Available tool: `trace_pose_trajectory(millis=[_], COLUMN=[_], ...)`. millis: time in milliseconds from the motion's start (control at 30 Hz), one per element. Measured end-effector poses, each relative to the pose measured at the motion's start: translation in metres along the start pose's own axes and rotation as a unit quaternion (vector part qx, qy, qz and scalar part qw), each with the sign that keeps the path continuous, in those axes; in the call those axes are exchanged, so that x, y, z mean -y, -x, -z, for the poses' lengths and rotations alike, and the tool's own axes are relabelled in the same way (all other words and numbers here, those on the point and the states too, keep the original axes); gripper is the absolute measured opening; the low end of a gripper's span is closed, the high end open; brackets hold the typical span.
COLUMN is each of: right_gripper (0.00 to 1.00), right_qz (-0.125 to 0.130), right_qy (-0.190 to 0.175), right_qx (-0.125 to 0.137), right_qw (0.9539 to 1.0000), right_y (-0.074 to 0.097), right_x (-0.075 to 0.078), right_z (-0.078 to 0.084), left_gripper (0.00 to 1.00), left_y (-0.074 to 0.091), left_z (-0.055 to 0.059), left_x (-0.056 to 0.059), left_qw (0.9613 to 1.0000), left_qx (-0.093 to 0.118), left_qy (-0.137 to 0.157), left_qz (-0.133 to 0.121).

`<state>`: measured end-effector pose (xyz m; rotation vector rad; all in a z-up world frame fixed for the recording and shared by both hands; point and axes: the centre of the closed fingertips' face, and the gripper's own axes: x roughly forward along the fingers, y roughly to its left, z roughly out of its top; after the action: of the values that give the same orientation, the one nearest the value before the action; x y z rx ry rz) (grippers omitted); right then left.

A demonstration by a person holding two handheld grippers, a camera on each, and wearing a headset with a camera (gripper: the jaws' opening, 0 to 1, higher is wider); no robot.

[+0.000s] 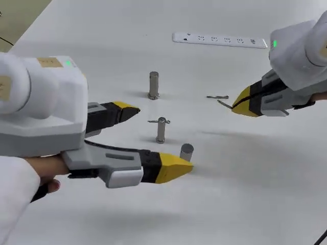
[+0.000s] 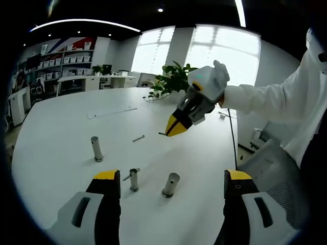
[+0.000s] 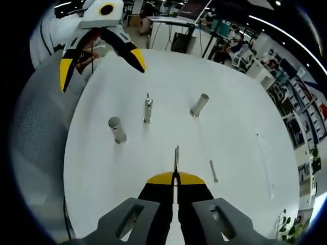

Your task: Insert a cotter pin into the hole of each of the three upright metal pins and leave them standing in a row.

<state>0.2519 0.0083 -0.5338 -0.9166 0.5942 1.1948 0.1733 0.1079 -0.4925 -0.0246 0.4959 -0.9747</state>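
Observation:
Three upright metal pins stand on the white table: a far pin (image 1: 153,84), a middle pin (image 1: 161,130) with a cotter pin through its top, and a near pin (image 1: 186,151). My left gripper (image 1: 153,139) is open at the lower left, its jaws reaching either side of the middle and near pins (image 2: 134,179) (image 2: 170,185). At the upper right, my right gripper (image 1: 240,108) is shut on a cotter pin (image 3: 176,158) that sticks out past its tips, above the table. A loose cotter pin (image 1: 217,96) lies beside it.
A white power strip (image 1: 219,40) lies at the far edge of the table. Open white tabletop (image 1: 245,173) stretches to the right of the pins. A potted plant (image 2: 171,79) and office desks stand beyond the table.

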Motion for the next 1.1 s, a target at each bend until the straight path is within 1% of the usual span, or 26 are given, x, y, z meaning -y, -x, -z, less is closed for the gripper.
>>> trace_pose_trajectory(millis=[33,133,200,233,267,367,433,467,500,567,600,700,733,833,867,900,933,1000,1100], right_gripper=[0.00,0.00,0.00,0.00,0.00,0.00,0.00,0.00,0.00,0.00,0.00,0.00,0.00,0.00,0.00,0.00,0.00,0.00,0.00], right_qz=[0.005,0.021,0.027,0.028,0.032,0.040,0.052,0.057,0.069,0.074,0.082,0.089,0.088,0.090,0.104,0.100,0.103,0.106,0.108], right_qy=[-0.003,0.007,0.015,0.014,0.018,0.024,0.031,0.034,0.041,0.043,0.044,0.049,0.051,0.053,0.059,0.065,0.067,0.075,0.086], right_qx=[0.001,0.012,0.022,0.023,0.025,0.030,0.037,0.040,0.044,0.047,0.050,0.053,0.053,0.057,0.062,0.061,0.064,0.069,0.068], right_qw=[1.0000,0.9997,0.9993,0.9992,0.9990,0.9984,0.9975,0.9970,0.9958,0.9952,0.9944,0.9934,0.9934,0.9929,0.9908,0.9910,0.9904,0.9892,0.9881], right_y=[0.002,0.005,0.007,0.009,0.010,0.014,0.018,0.019,0.021,0.022,0.023,0.026,0.027,0.027,0.029,0.029,0.029,0.029,0.028], right_x=[-0.003,-0.007,-0.011,-0.015,-0.015,-0.020,-0.023,-0.024,-0.024,-0.023,-0.022,-0.026,-0.029,-0.029,-0.027,-0.030,-0.031,-0.034,-0.037], right_z=[-0.001,-0.009,-0.015,-0.018,-0.019,-0.025,-0.030,-0.032,-0.035,-0.037,-0.038,-0.042,-0.044,-0.045,-0.048,-0.049,-0.051,-0.054,-0.055], left_gripper=[0.82,0.78,0.75,0.74,0.72,0.65,0.64,0.61,0.59,0.54,0.53,0.48,0.46,0.40,0.39,0.38,0.37,0.35,0.35], left_y=[-0.002,-0.009,-0.013,-0.015,-0.017,-0.021,-0.024,-0.026,-0.027,-0.030,-0.032,-0.035,-0.037,-0.041,-0.042,-0.043,-0.044,-0.046,-0.049], left_z=[-0.002,-0.007,-0.011,-0.014,-0.015,-0.018,-0.019,-0.019,-0.020,-0.023,-0.024,-0.026,-0.027,-0.030,-0.030,-0.030,-0.030,-0.030,-0.031], left_x=[0.000,0.001,0.001,0.001,0.000,-0.001,-0.002,-0.002,-0.001,0.001,0.001,0.002,0.002,0.004,0.004,0.004,0.005,0.004,0.004], left_qw=[1.0000,0.9999,0.9999,0.9998,0.9997,0.9994,0.9993,0.9990,0.9987,0.9978,0.9971,0.9961,0.9958,0.9943,0.9941,0.9941,0.9943,0.9945,0.9940], left_qx=[0.001,0.000,0.003,0.007,0.009,0.009,0.007,0.008,0.009,0.013,0.014,0.017,0.018,0.019,0.018,0.018,0.017,0.015,0.017], left_qy=[-0.001,0.001,0.006,0.014,0.017,0.024,0.029,0.034,0.039,0.052,0.060,0.071,0.074,0.087,0.089,0.089,0.087,0.087,0.093], left_qz=[0.002,0.010,0.014,0.016,0.017,0.021,0.022,0.026,0.031,0.040,0.043,0.049,0.051,0.059,0.059,0.059,0.059,0.056,0.056])
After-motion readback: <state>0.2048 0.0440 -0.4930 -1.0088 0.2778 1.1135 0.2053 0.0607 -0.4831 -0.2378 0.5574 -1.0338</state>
